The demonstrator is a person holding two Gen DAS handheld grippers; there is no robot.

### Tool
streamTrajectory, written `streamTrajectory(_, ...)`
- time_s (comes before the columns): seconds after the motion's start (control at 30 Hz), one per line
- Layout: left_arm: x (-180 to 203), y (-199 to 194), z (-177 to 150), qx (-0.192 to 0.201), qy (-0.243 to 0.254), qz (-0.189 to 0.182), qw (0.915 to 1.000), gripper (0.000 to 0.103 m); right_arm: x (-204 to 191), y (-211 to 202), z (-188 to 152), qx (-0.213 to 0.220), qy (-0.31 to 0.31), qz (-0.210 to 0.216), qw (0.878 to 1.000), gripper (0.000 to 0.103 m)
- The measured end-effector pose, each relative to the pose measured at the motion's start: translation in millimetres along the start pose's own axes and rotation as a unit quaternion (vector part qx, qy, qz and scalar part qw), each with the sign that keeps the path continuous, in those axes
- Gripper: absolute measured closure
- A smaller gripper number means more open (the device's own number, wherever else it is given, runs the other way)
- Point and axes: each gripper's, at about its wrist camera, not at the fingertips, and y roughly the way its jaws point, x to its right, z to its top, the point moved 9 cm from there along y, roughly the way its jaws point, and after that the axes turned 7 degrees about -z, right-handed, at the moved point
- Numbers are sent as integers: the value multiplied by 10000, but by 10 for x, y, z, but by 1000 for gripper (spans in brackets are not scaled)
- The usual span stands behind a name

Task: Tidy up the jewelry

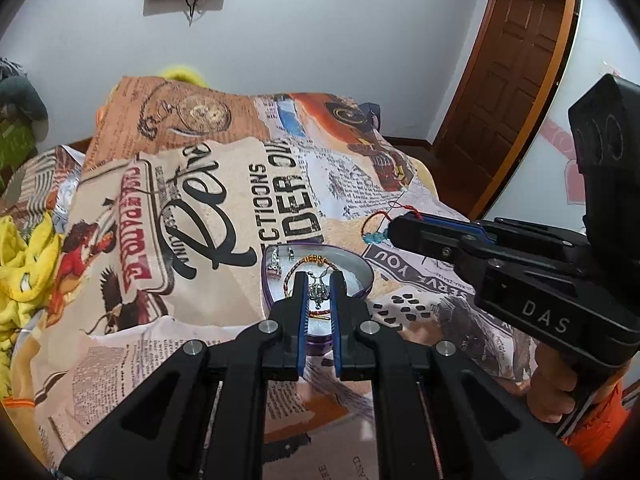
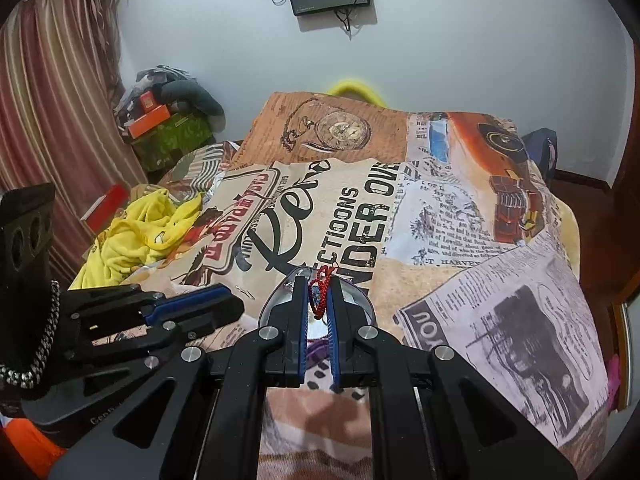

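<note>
Right now the right gripper (image 2: 319, 304) pinches a red cord bracelet (image 2: 320, 300) above the tin (image 1: 362, 270), while at its nine o'clock the left gripper (image 1: 319, 292) grips a silver pendant (image 1: 319, 291).

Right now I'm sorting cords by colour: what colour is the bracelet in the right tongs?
Red braided cord bracelet, clearest in the right wrist view.

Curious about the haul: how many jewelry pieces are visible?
4: red cord bracelet in right gripper, silver pendant in left gripper, braided bracelet and silver charm in heart tin. Others may be hidden.
</note>
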Motion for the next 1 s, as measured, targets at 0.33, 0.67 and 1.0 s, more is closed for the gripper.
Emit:
streamTrajectory(0.33, -92, 255, -105, -405, -95, -68, 9991, 95, 16, 374, -109, -468, -4, 128, 9988, 95)
streamTrajectory(0.67, -85, 269, -99, -388, -45, -93, 9992, 94, 55, 540, -256, -834, 29, 323, 9960, 95)
streamTrajectory(1.0, -81, 104, -62, -209, 42, 71, 9997, 90, 48, 487, -246, -784, -71, 297, 9965, 72)
